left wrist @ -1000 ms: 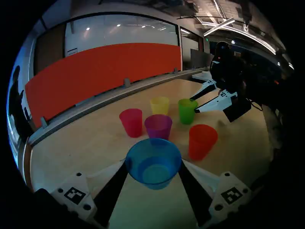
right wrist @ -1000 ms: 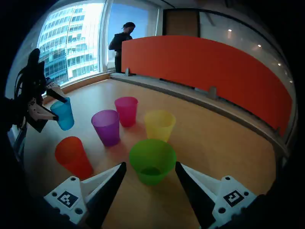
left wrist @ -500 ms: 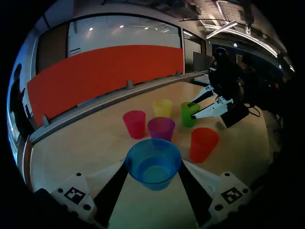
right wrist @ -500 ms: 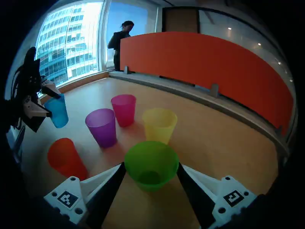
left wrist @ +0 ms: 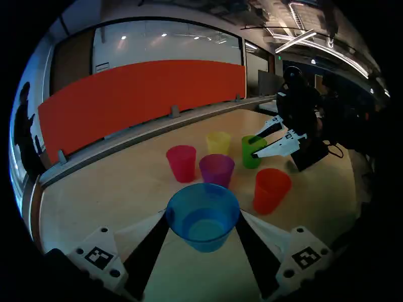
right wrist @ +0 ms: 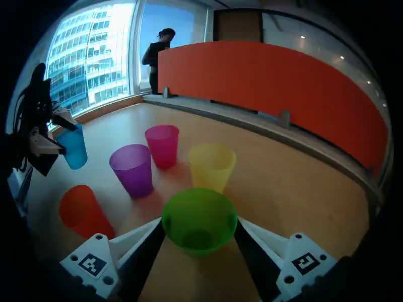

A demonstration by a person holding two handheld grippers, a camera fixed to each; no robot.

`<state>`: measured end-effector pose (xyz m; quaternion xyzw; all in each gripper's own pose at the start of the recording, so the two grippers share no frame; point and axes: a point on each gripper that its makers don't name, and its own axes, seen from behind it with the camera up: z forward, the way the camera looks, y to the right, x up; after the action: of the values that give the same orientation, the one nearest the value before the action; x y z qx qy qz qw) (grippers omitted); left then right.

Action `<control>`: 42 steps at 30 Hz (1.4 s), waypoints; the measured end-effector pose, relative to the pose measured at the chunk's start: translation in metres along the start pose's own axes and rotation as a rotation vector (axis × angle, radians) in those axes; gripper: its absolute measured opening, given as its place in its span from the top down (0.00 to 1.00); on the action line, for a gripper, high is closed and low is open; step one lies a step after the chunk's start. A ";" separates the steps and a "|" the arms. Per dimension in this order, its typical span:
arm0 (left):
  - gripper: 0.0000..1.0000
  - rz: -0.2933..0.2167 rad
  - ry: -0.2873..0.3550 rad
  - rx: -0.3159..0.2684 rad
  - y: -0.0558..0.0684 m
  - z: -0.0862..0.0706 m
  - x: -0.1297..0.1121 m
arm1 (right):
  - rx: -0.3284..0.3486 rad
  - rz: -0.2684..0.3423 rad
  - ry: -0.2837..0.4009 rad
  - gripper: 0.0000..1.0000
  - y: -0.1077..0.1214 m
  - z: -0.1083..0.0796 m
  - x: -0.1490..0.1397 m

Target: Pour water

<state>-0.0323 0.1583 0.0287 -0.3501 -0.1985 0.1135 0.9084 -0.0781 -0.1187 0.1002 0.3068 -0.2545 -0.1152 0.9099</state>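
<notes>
While left gripper (left wrist: 202,217) tight on blue cup (left wrist: 203,224), right gripper (right wrist: 199,225) on green cup (right wrist: 199,217): purple cup (left wrist: 216,170), orange cup (left wrist: 271,190) between.

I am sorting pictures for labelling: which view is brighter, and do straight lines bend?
Right gripper view: brighter, daylight through the windows at left. Left gripper view: dimmer, its right side dark. In both, the orange panel bows, fisheye distortion.
</notes>
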 end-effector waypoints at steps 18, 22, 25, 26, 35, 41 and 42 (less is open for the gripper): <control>0.13 0.003 0.067 0.001 0.008 -0.003 0.027 | -0.014 -0.028 0.097 0.08 -0.012 -0.044 0.043; 0.13 0.008 0.090 0.002 0.013 -0.005 0.037 | -0.017 -0.037 0.125 0.08 -0.018 -0.060 0.056; 0.13 0.009 0.107 0.003 0.016 -0.007 0.043 | -0.021 -0.044 0.147 0.08 -0.022 -0.072 0.064; 0.13 0.009 0.113 0.003 0.017 -0.008 0.044 | -0.023 -0.047 0.155 0.08 -0.024 -0.076 0.067; 0.13 0.007 0.186 0.014 0.021 -0.019 0.065 | -0.022 -0.044 0.209 0.08 -0.035 -0.102 0.086; 0.13 -0.004 0.231 0.012 0.021 -0.023 0.078 | -0.013 -0.041 0.246 0.08 -0.042 -0.113 0.099; 0.13 -0.005 0.237 0.012 0.021 -0.023 0.081 | -0.012 -0.042 0.251 0.08 -0.043 -0.114 0.100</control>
<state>0.0487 0.1880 0.0213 -0.3551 -0.0898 0.0704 0.9278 0.0650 -0.1321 0.0349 0.3186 -0.1313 -0.0962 0.9338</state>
